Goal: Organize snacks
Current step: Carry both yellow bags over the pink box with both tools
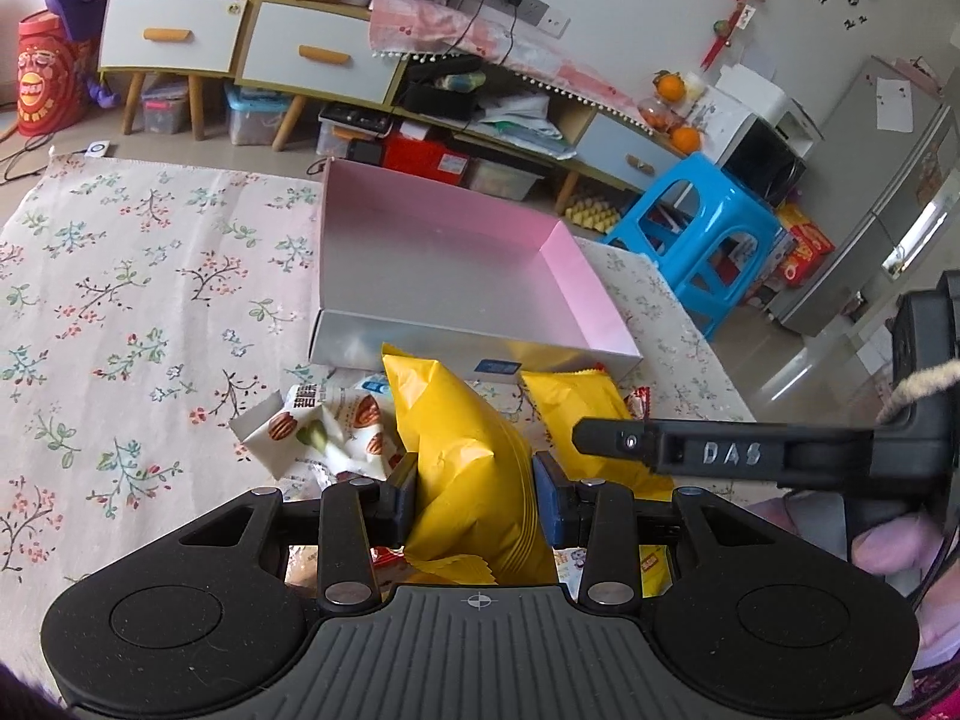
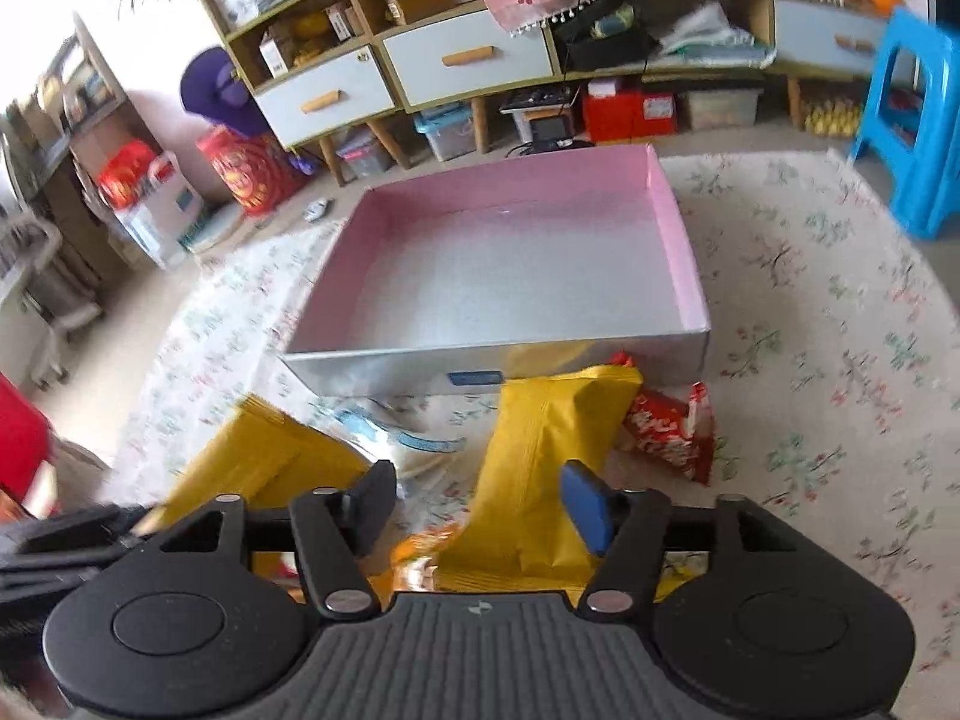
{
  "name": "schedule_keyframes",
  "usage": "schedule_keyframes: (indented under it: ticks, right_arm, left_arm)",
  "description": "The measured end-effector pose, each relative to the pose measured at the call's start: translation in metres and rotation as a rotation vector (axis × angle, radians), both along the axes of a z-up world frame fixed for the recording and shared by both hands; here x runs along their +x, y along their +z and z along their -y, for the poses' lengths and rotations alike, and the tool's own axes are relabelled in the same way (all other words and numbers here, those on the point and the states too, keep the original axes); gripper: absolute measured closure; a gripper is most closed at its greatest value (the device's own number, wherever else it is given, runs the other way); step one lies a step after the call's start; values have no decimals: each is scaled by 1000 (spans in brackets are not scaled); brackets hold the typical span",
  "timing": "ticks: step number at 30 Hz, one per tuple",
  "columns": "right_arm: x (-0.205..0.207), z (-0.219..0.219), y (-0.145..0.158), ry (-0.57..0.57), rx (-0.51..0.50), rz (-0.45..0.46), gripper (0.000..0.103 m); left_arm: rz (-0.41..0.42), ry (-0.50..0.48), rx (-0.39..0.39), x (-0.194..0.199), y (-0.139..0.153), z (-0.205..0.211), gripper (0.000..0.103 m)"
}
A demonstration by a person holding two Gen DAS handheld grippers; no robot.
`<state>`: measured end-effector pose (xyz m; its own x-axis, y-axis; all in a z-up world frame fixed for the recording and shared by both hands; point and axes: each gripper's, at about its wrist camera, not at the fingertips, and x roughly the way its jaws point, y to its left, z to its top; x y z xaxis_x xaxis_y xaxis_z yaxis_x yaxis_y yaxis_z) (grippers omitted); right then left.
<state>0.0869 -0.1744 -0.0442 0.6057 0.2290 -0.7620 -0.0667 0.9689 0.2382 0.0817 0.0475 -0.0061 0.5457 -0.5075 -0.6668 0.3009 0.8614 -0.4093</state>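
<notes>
My left gripper (image 1: 474, 495) is shut on a yellow snack bag (image 1: 462, 432), which stands upright between its pads. Behind it sits an empty pink-lined box (image 1: 444, 252) with silver outer walls. A second yellow bag (image 1: 576, 414) lies to the right, in front of the box. In the right wrist view that second yellow bag (image 2: 540, 450) is between the fingers of my right gripper (image 2: 480, 507), which is open: the left finger stands clear of the bag and the blue pad (image 2: 585, 510) is beside it. A white nut packet (image 1: 312, 432) and a red packet (image 2: 672, 432) lie nearby.
Everything rests on a floral cloth (image 1: 150, 300). The pink box (image 2: 516, 276) is just beyond the snacks. A blue plastic stool (image 1: 696, 228) stands at the right, low cabinets (image 1: 240, 42) with storage bins along the wall. The right gripper's finger (image 1: 690, 450) reaches across the left wrist view.
</notes>
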Motion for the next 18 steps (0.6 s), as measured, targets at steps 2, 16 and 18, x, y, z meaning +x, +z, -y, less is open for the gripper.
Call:
schedule_keyframes:
  ticks: [2, 16, 18]
  right_arm:
    - [-1, -3, -3, 4, -62, 6, 45]
    - [1, 4, -11, -25, -39, -29, 72]
    - [0, 7, -7, -27, -14, -21, 72]
  left_arm:
    - [-1, 0, 1, 1, 1, 0, 67]
    - [5, 6, -11, 0, 2, -2, 67]
    - [11, 7, -15, 0, 3, -2, 67]
